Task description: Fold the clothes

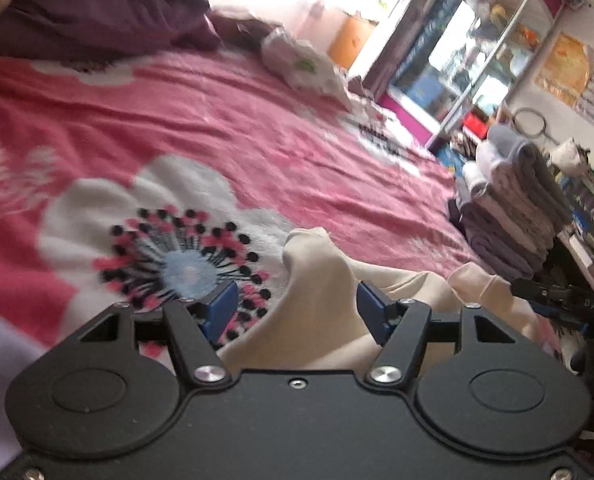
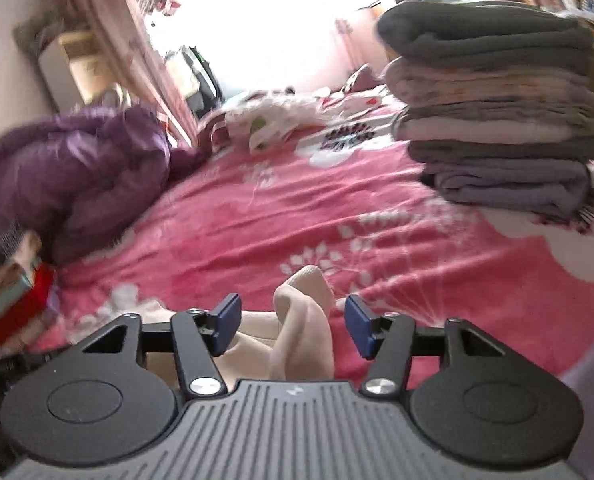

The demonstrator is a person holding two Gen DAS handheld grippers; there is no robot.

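Lying rumpled on the pink flowered bedspread (image 1: 257, 128), the soft cream garment (image 1: 321, 280) bunches in smooth folds. One fold rises between the parted blue pads of the left gripper (image 1: 293, 308), unpinched; another hump stands between the spread, untouching jaws of the right gripper (image 2: 293, 320). Folded grey towels (image 2: 497, 120) stack beyond.

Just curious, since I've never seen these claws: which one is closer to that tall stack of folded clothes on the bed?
Right, probably. The stack of folded clothes looms large ahead of the right claw; from the left claw it sits smaller, off at the bed's far edge.
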